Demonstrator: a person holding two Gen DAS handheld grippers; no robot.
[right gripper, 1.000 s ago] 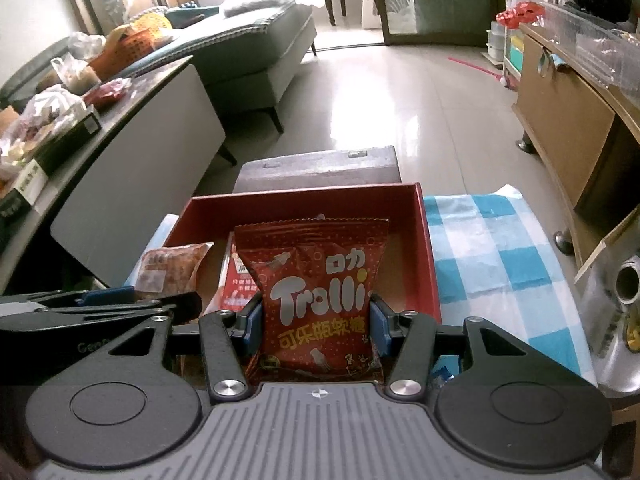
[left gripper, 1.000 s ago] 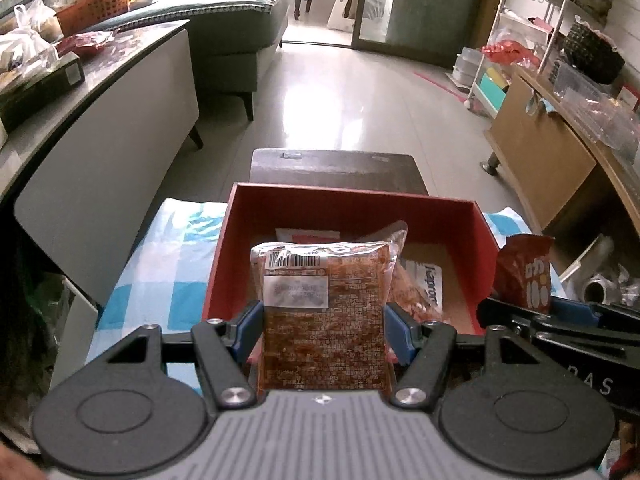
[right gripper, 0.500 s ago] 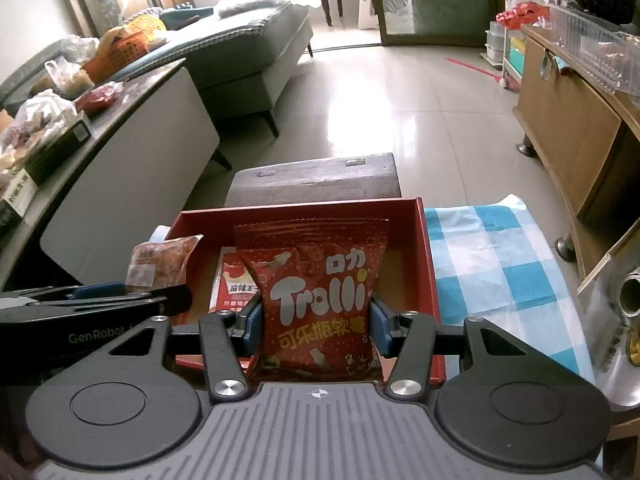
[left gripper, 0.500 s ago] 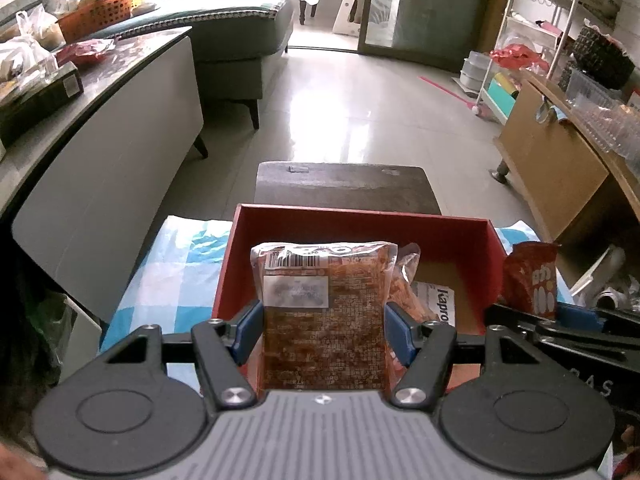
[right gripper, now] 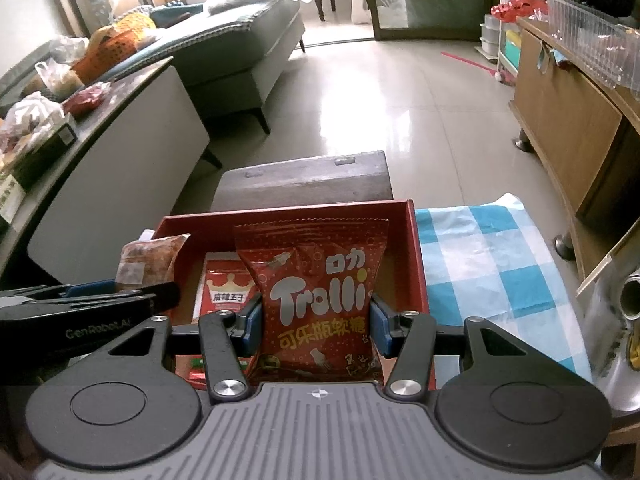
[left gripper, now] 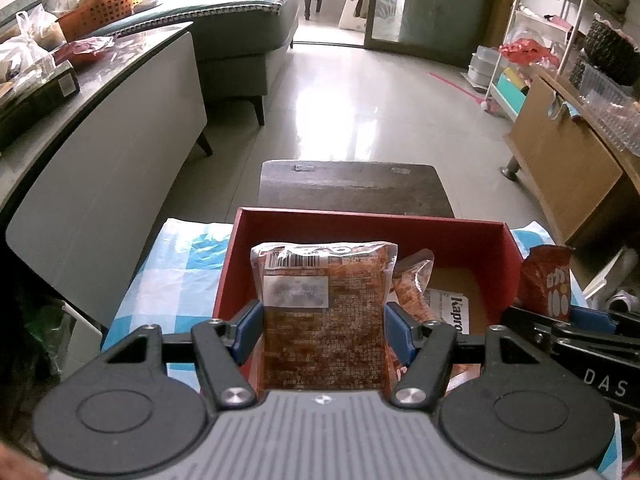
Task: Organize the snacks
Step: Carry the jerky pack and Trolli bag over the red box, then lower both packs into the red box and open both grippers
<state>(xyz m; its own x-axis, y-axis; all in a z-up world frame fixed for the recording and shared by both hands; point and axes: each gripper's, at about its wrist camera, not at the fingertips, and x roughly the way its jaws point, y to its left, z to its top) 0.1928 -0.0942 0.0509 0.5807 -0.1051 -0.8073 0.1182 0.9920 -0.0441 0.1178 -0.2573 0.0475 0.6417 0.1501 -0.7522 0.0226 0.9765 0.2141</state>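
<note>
My left gripper [left gripper: 323,330] is shut on a clear pack of brown snack [left gripper: 323,312], held upright over the near left part of the red box [left gripper: 368,224]. My right gripper [right gripper: 316,326] is shut on a red Trolli gummy bag [right gripper: 316,292], upright over the near right part of the red box [right gripper: 416,256]. Inside the box lie a red crown-printed packet [right gripper: 224,288], a clear bag of orange snack [left gripper: 412,284] and a white printed packet [left gripper: 450,308]. Each gripper shows at the edge of the other's view, its pack in the jaws.
The box sits on a blue-and-white checked cloth [right gripper: 480,256]. A dark stool [left gripper: 352,188] stands just beyond it. A grey counter with bags and a basket [left gripper: 96,12] runs along the left, a wooden cabinet [right gripper: 568,120] along the right, and a foil roll [right gripper: 632,292] lies at far right.
Both grippers, each still holding its pack, have drawn back a little toward me; the box and stool now sit lower in both views.
</note>
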